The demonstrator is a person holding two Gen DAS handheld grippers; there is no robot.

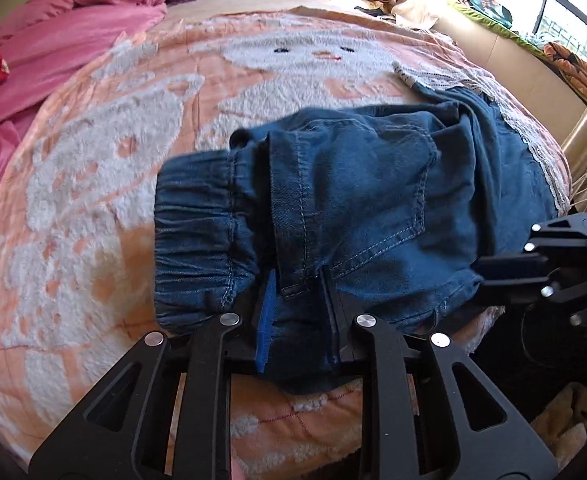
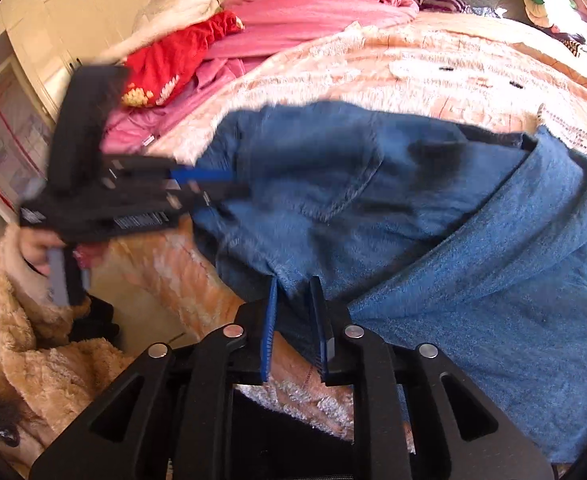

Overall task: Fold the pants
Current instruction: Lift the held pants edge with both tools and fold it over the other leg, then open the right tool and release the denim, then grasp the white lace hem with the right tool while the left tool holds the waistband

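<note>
Left wrist: both claws, left claw (image 1: pixel 299 276) and right claw (image 2: pixel 293 284), pinch the pants (image 1: pixel 353 200), waistband pointing left

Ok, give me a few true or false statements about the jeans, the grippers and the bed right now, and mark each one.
1. The left gripper is clamped on the near edge of the jeans. True.
2. The right gripper is open and clear of the jeans. False: denim sits between its fingers.
3. The jeans lie on a peach and white blanket. True.
4. The pink bedding covers the jeans. False: it is bunched apart at the far side.
</note>
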